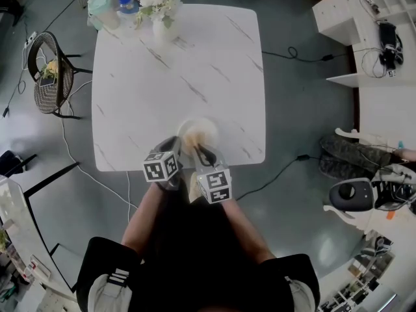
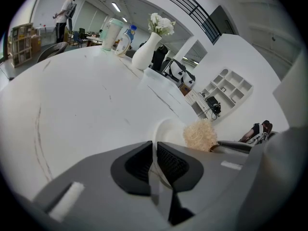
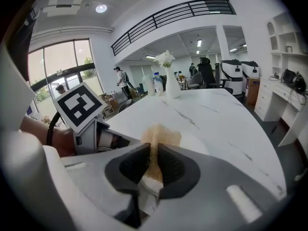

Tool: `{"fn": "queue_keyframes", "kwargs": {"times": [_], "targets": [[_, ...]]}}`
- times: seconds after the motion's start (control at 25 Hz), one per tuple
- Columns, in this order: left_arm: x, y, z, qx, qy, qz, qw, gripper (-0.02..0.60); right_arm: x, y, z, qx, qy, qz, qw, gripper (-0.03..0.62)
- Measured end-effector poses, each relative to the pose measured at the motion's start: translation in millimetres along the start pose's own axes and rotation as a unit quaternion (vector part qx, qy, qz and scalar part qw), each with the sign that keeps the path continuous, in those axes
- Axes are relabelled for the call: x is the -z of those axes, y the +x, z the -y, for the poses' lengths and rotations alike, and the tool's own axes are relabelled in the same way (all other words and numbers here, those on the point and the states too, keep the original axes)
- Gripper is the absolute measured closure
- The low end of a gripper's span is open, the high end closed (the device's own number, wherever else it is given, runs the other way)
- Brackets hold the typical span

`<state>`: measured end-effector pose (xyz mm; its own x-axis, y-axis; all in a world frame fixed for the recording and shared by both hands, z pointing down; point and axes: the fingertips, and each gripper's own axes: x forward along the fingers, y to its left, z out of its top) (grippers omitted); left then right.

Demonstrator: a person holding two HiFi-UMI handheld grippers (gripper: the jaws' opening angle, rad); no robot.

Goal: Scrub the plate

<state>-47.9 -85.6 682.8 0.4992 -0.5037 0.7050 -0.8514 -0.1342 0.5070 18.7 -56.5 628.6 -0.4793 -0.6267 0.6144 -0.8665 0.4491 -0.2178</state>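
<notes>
Items: one plate (image 2: 168,129), one scrubber (image 2: 199,134)

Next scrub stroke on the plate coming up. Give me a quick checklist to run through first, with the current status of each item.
1. Left gripper jaws clamped on the plate rim: ok.
2. Right gripper jaws shut on the scrubber: ok.
3. Scrubber over the plate, beside the left gripper: ok.
4. Scrubber pressing on the plate surface: cannot tell.
5. Plate fully supported near the table front edge: cannot tell, as the grippers cover its near side.
6. Vase at the far edge, well away from the stroke: ok.
</notes>
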Motion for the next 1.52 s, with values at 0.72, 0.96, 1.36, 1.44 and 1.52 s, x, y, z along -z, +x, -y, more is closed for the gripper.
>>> {"fn": "queue_keyframes", "kwargs": {"times": [0.72,0.96,1.36,1.44,1.52], "targets": [[0.2,0.6,0.1,-0.002,0.011,-0.005,0.9999,0.546,45.4,15.5,-10.7,-0.005,-0.002,-0.056,0.998,0.542],[0.2,1.9,-0.5,-0.005,0.014,-0.006,0.9999,0.546,42.2,13.3,-5.1,0.002,-0.001,-0.053,0.999,0.542],[0.9,0.1,-0.6,-0.003,0.010,-0.006,0.9999,0.546,45.9,-2.3,23.0,0.033,0.010,-0.051,0.998,0.542],[0.8,-0.1,-0.7,-0.003,0.011,-0.006,0.9999,0.546,46.0,-6.2,30.0,0.041,0.015,-0.052,0.998,0.542],[0.5,-0.3,-0.8,-0.003,0.011,-0.006,0.9999,0.546,46.7,-9.7,36.8,0.050,0.020,-0.054,0.997,0.542]]}}
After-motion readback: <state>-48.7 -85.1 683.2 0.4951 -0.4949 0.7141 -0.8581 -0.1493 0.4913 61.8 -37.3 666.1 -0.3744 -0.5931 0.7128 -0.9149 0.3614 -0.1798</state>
